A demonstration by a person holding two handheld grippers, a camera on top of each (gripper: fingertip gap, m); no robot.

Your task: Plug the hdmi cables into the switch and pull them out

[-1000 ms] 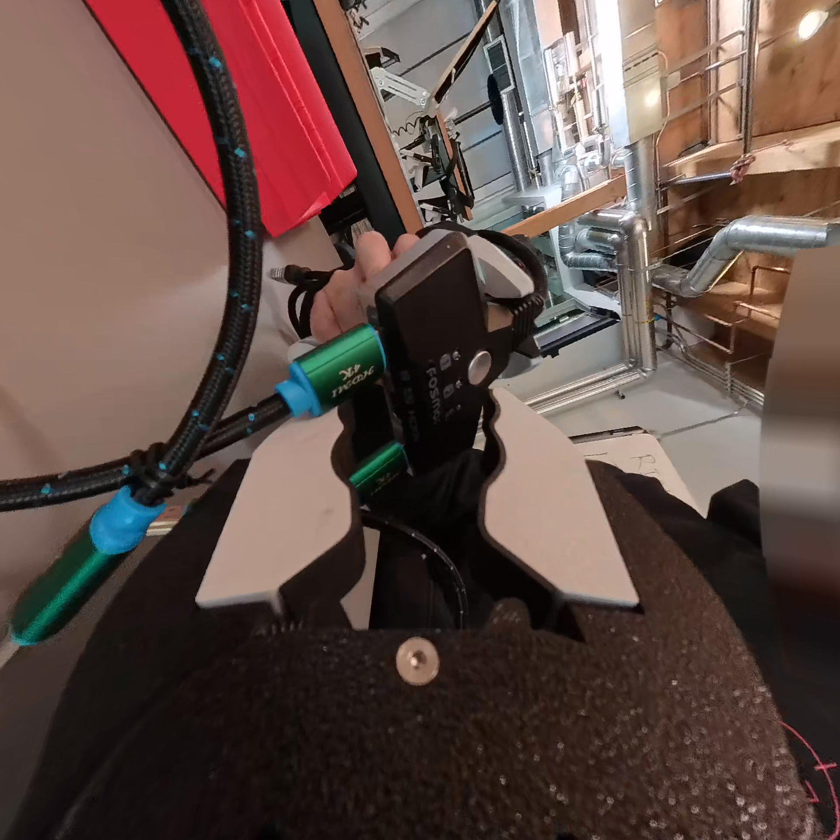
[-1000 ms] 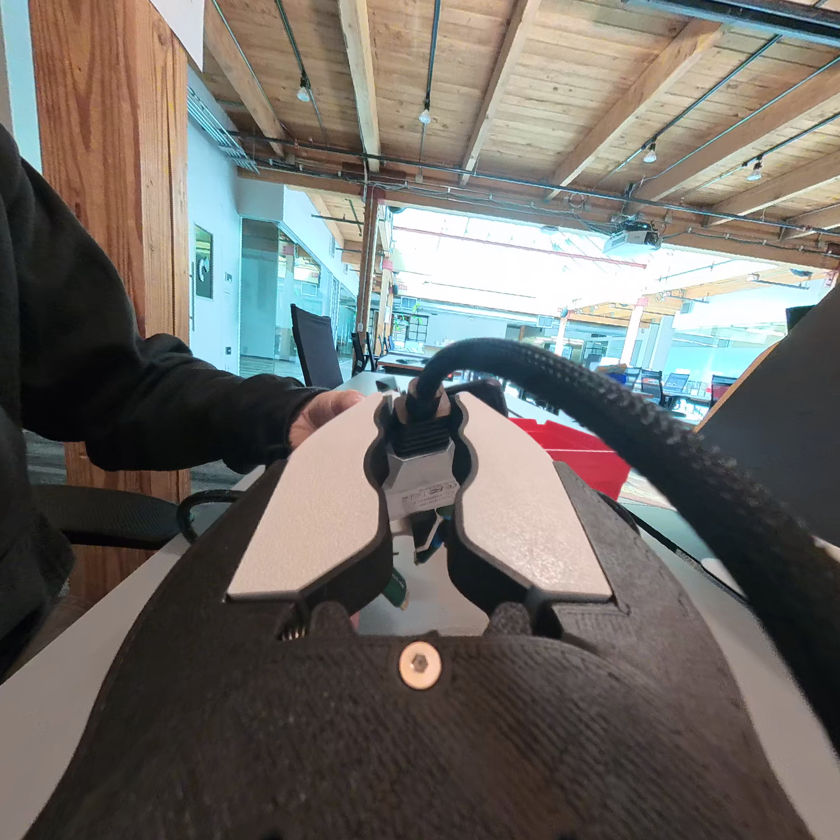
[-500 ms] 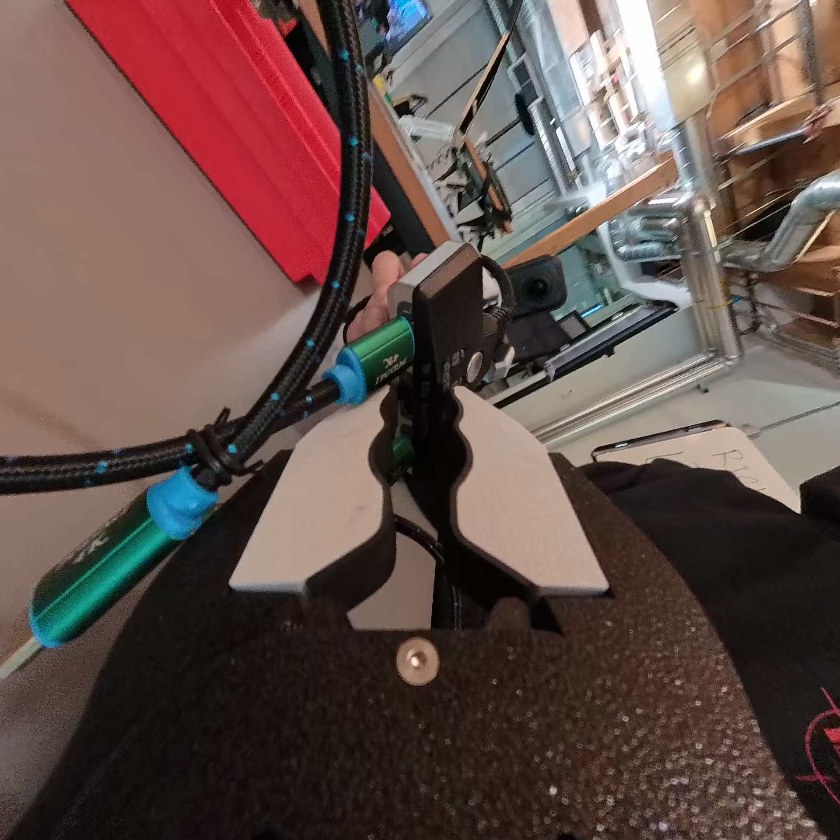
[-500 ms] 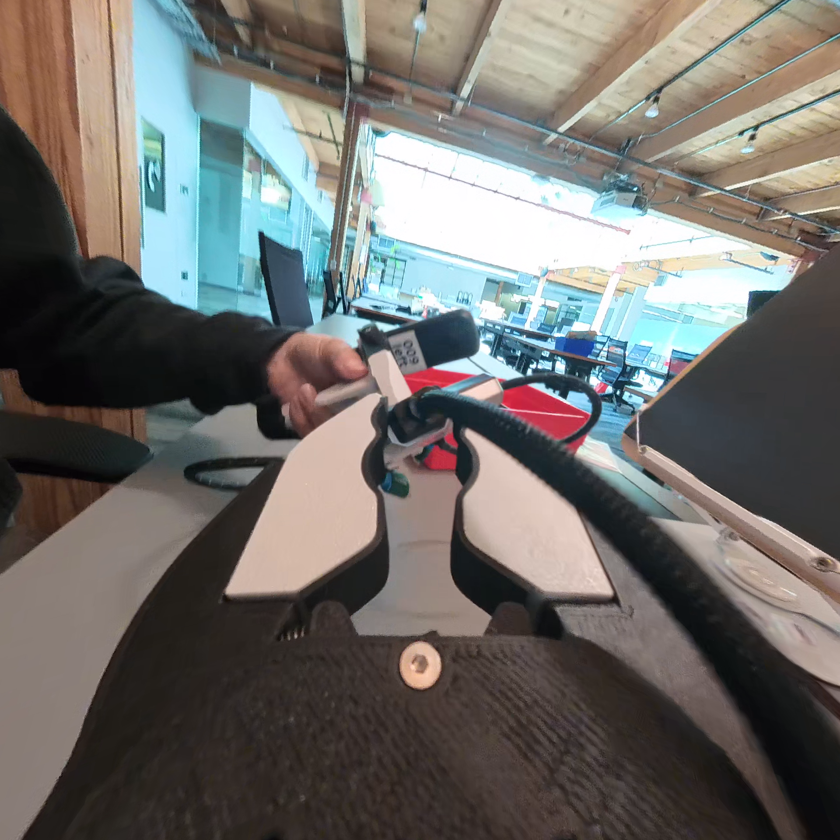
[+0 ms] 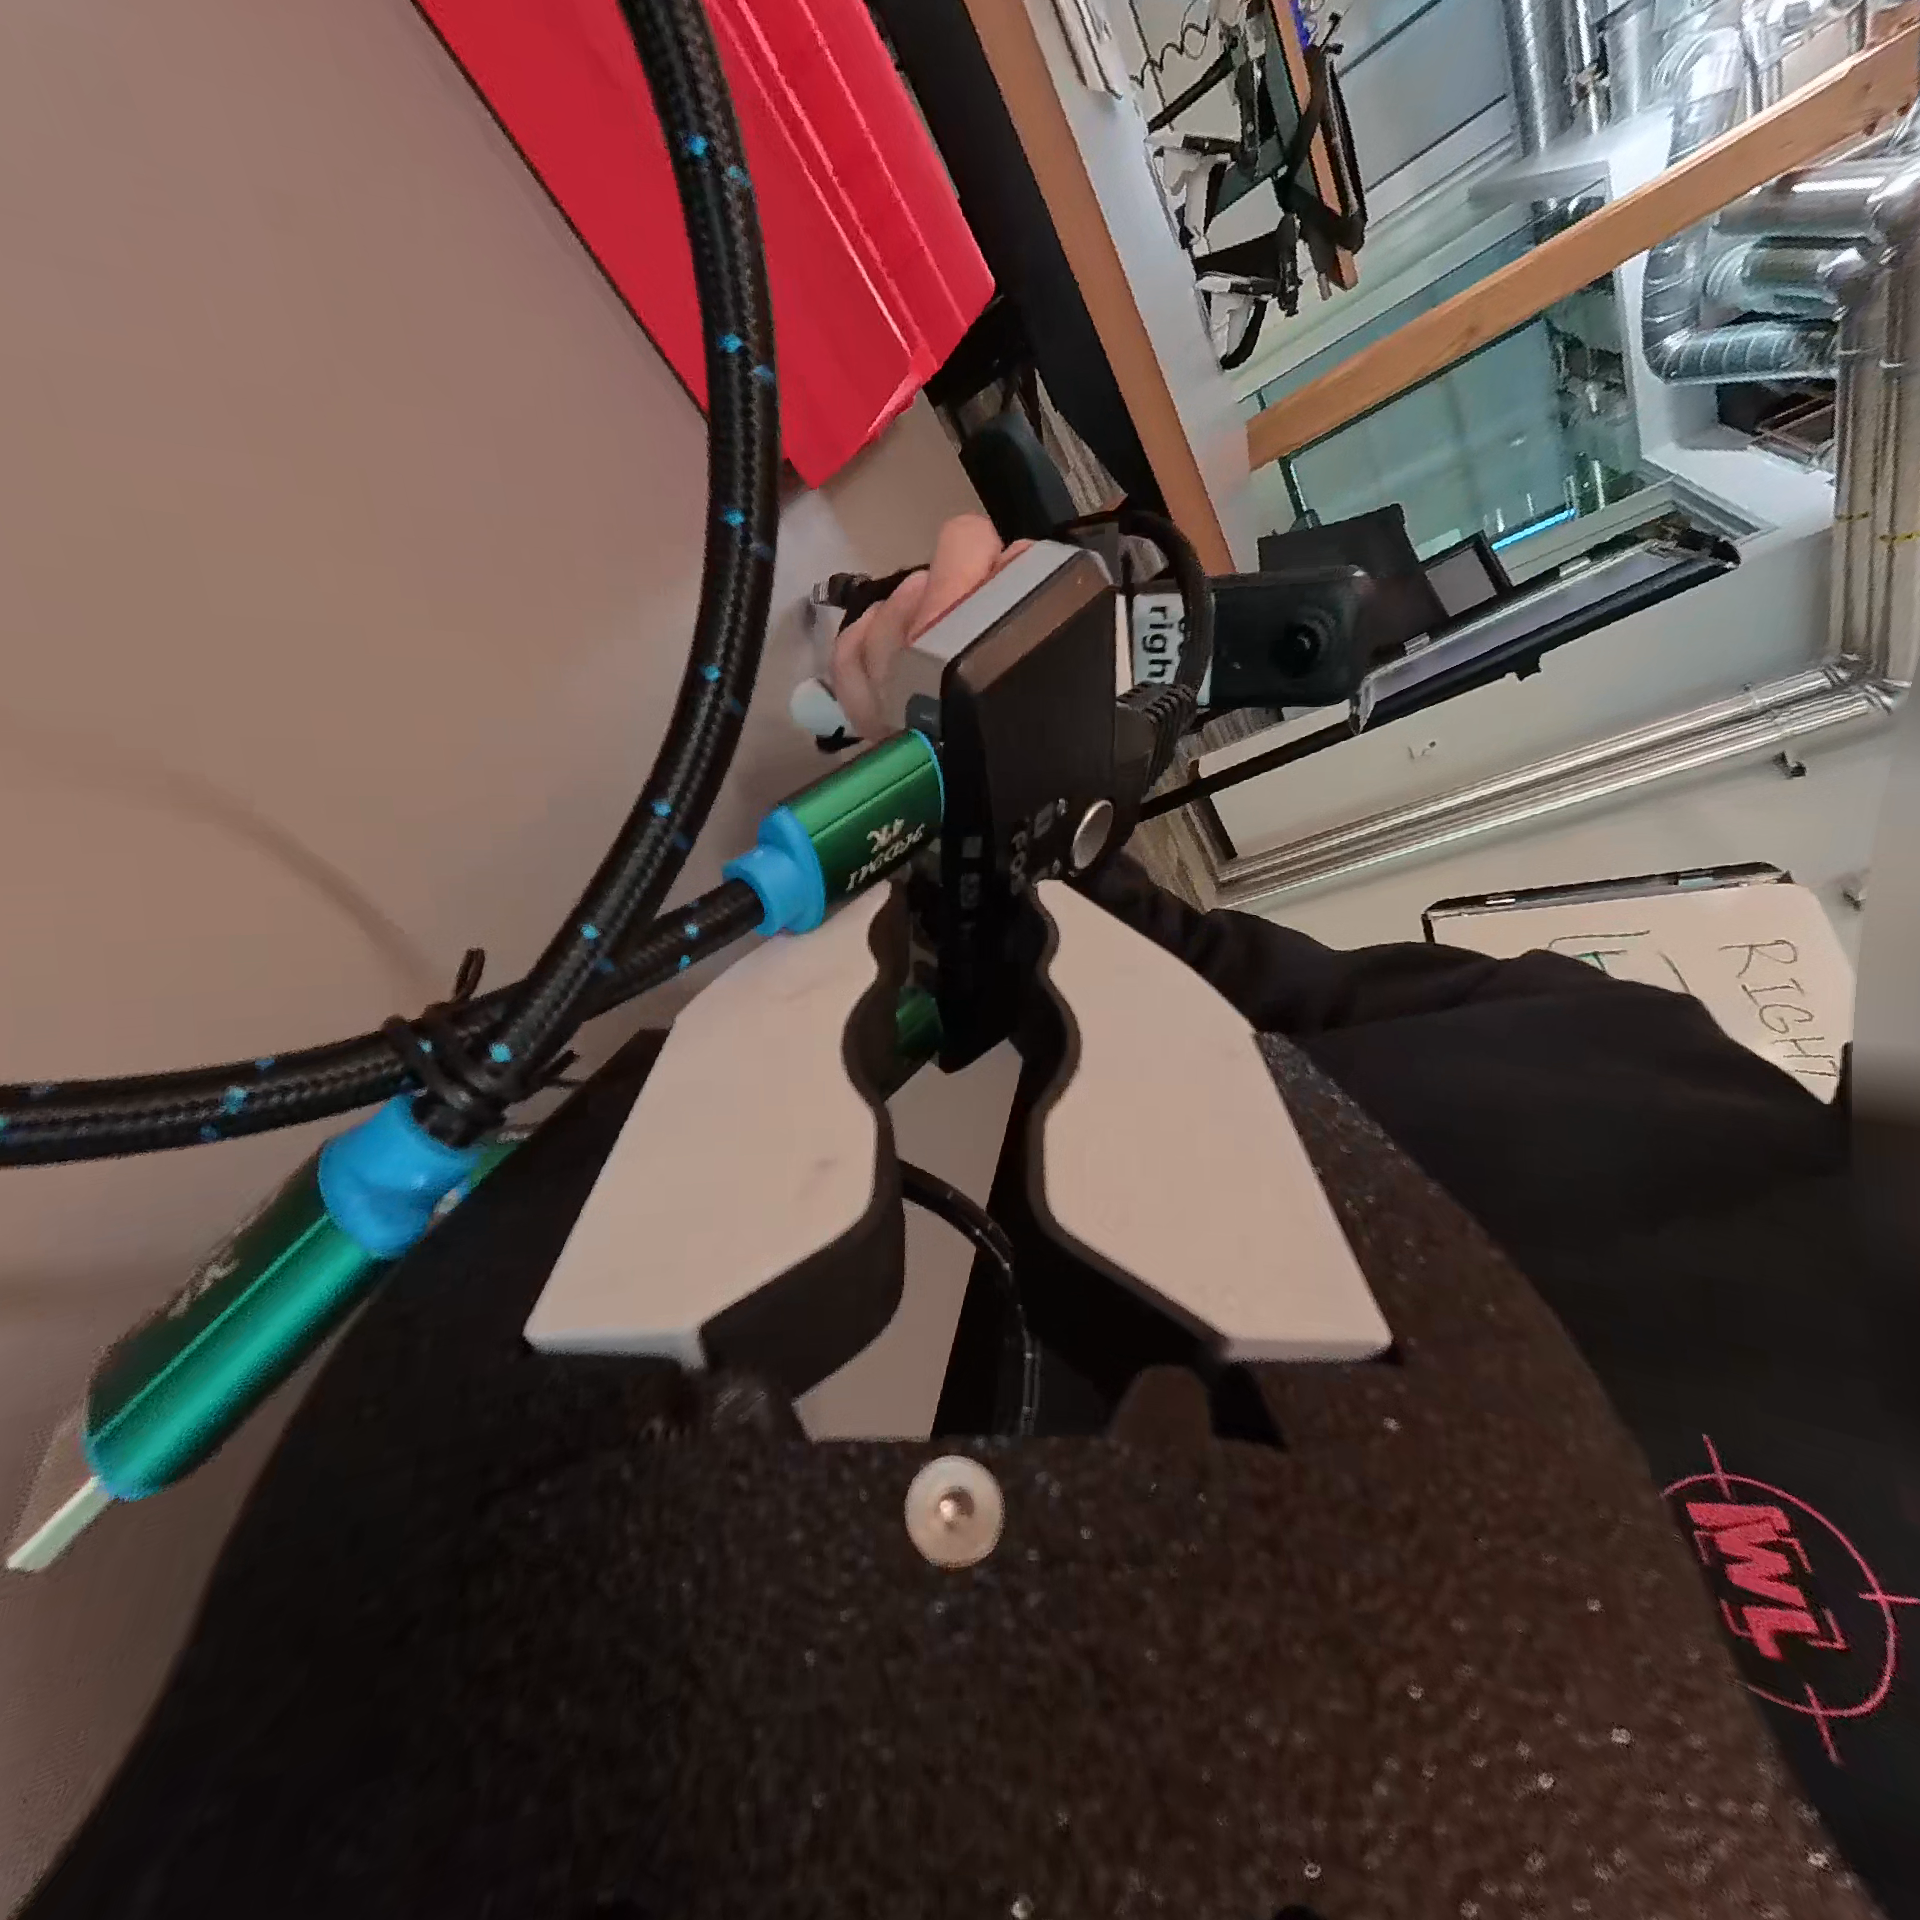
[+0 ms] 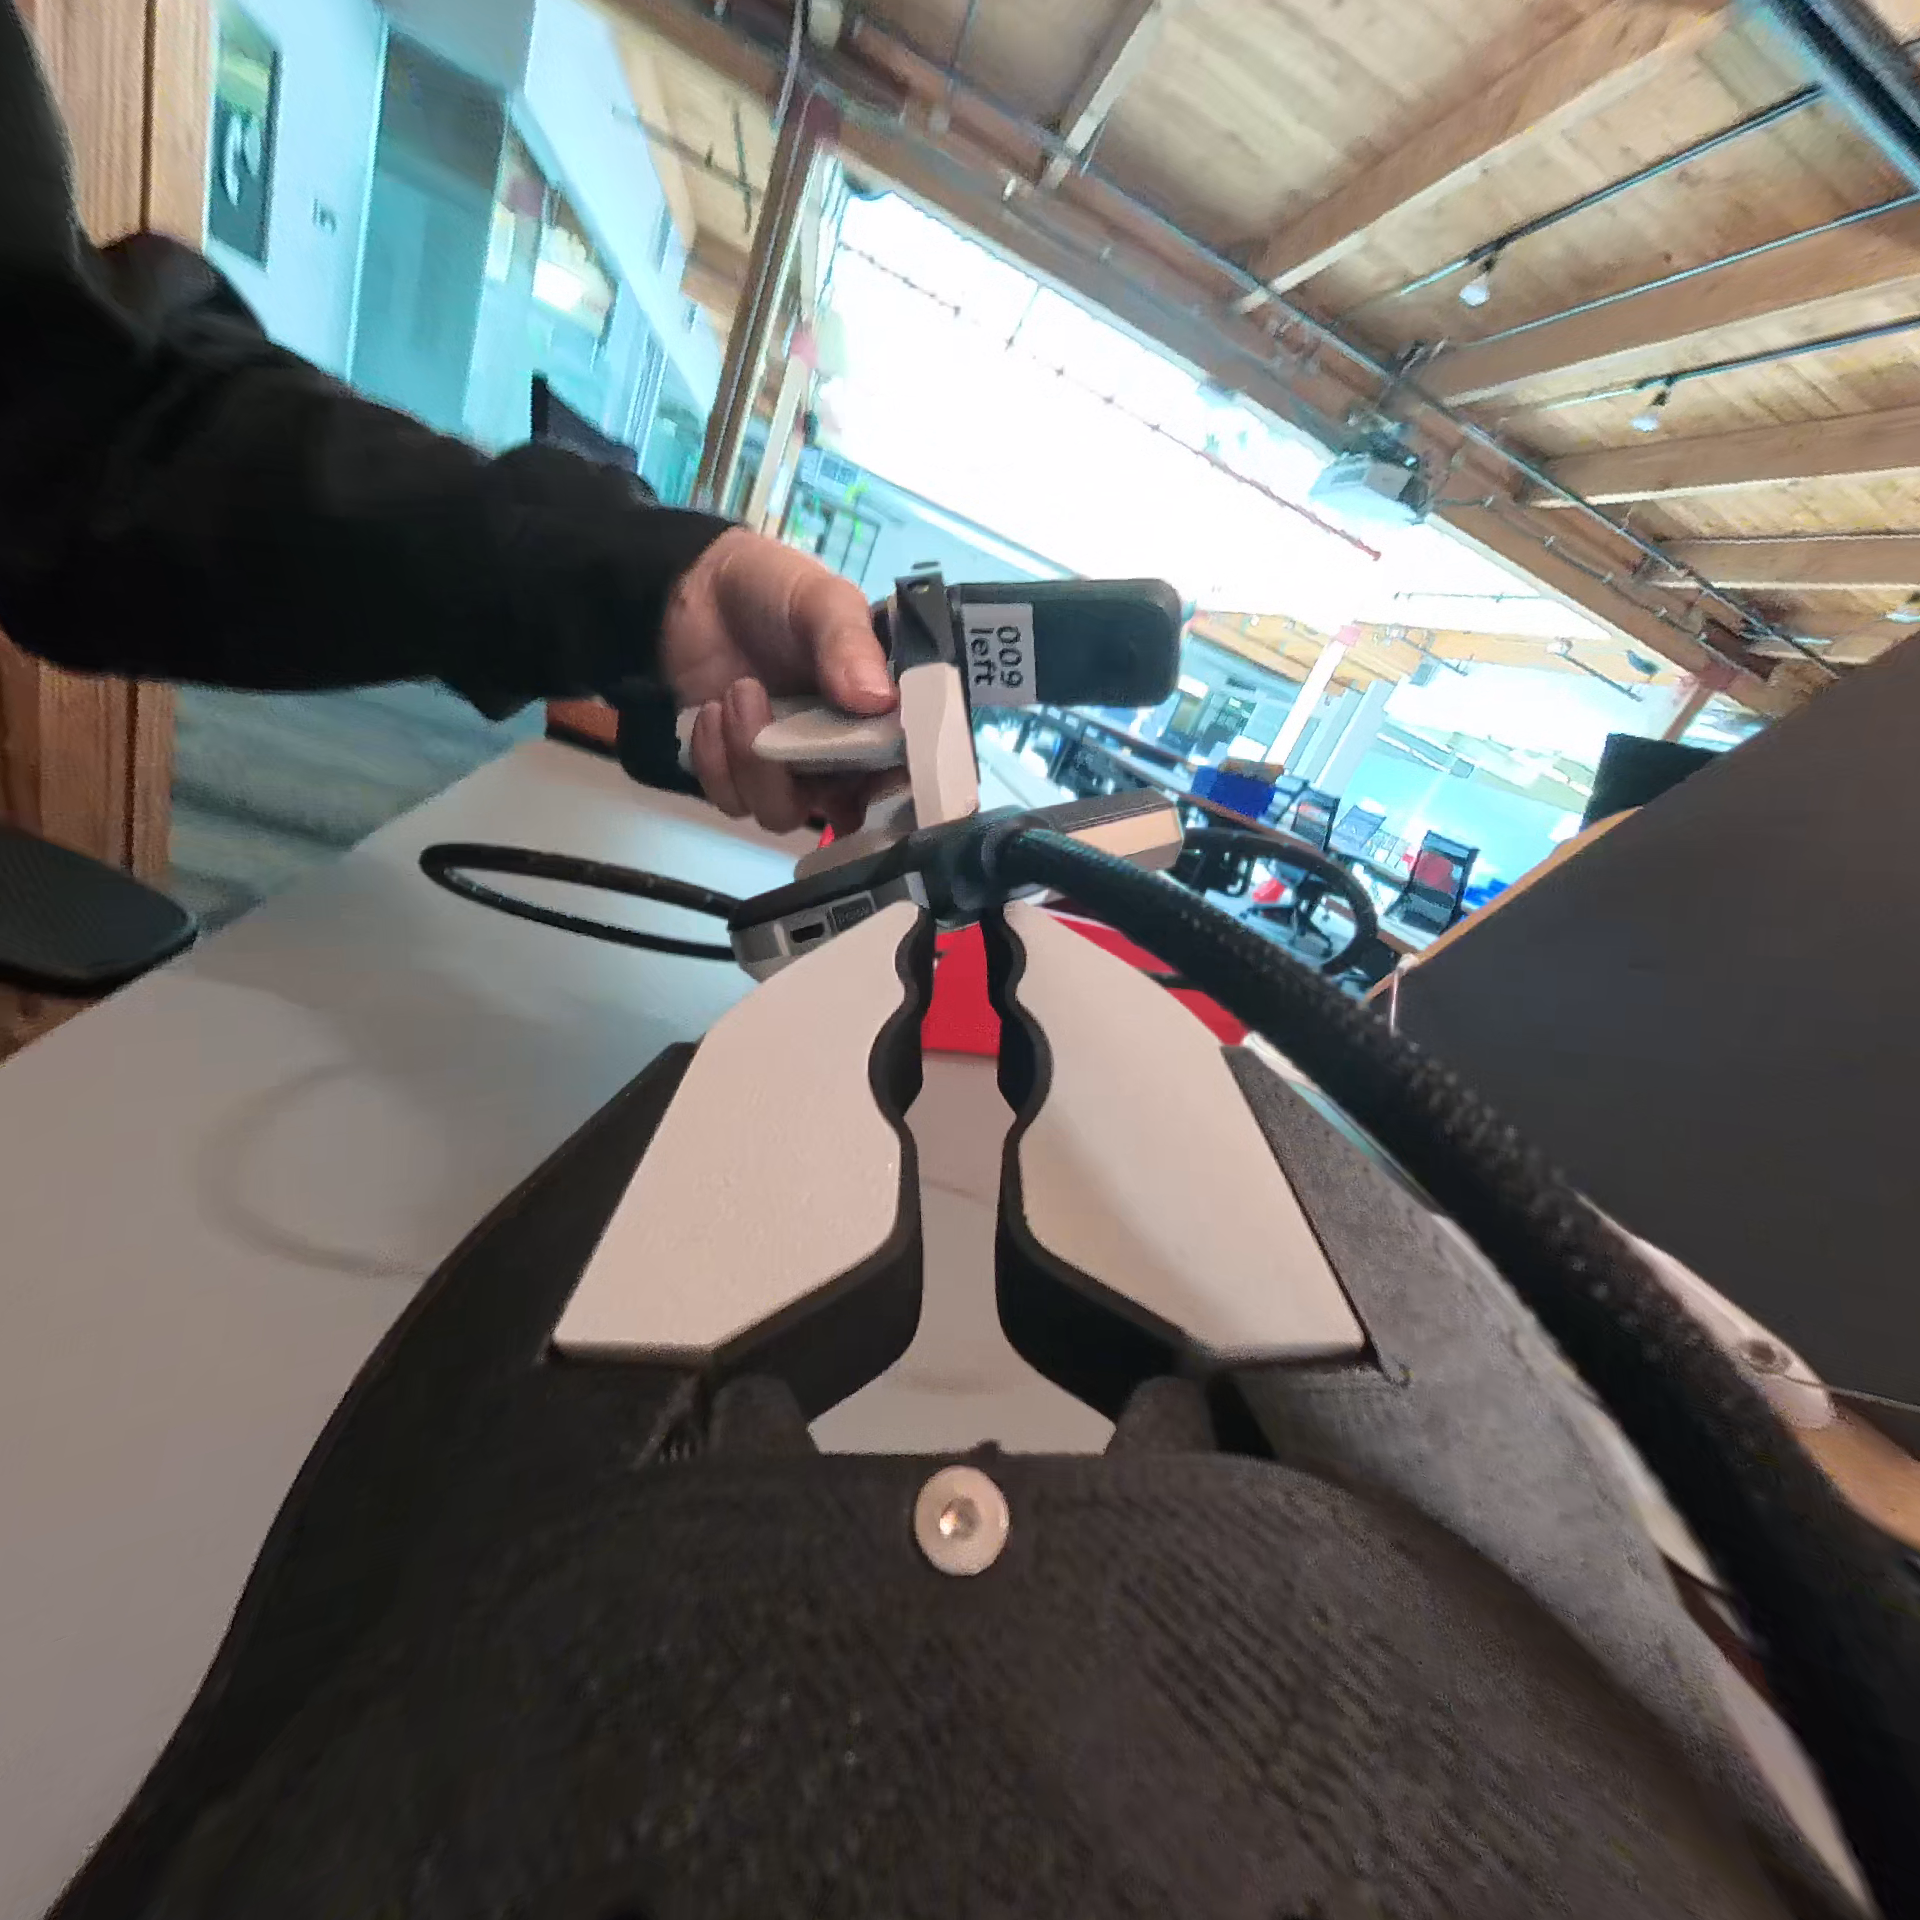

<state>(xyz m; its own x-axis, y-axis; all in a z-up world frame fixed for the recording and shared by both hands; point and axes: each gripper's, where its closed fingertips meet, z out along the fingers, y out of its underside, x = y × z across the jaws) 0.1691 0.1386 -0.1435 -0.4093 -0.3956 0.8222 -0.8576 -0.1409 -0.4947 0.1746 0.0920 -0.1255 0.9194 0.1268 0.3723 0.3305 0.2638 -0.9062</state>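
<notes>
Black and slim, the switch (image 5: 1023, 831) stands on edge between the jaws of the left gripper (image 5: 961, 966), which are closed on its lower end and hold it up off the desk (image 5: 312, 520). A green plug (image 5: 862, 821) with a blue collar sits in the switch's side, its braided cable (image 5: 727, 416) arcing up past a red bin (image 5: 831, 208). A second green plug (image 5: 229, 1340) hangs loose at lower left, its metal tip bare, tied to the same cable bundle. A third green plug (image 5: 916, 1023) shows only partly beside the switch, low between the jaws.

In the right wrist view, the right gripper (image 6: 956, 925) has its jaws drawn almost together on the black plug (image 6: 961, 868) of a thick braided cable (image 6: 1351, 1060), which curves away to the right. That plug meets the edge of the switch (image 6: 831, 914), seen here as a flat grey slab; whether it is seated cannot be told. Behind it a hand (image 6: 779, 675) in a black sleeve (image 6: 312, 551) grips the handle of the left gripper.
</notes>
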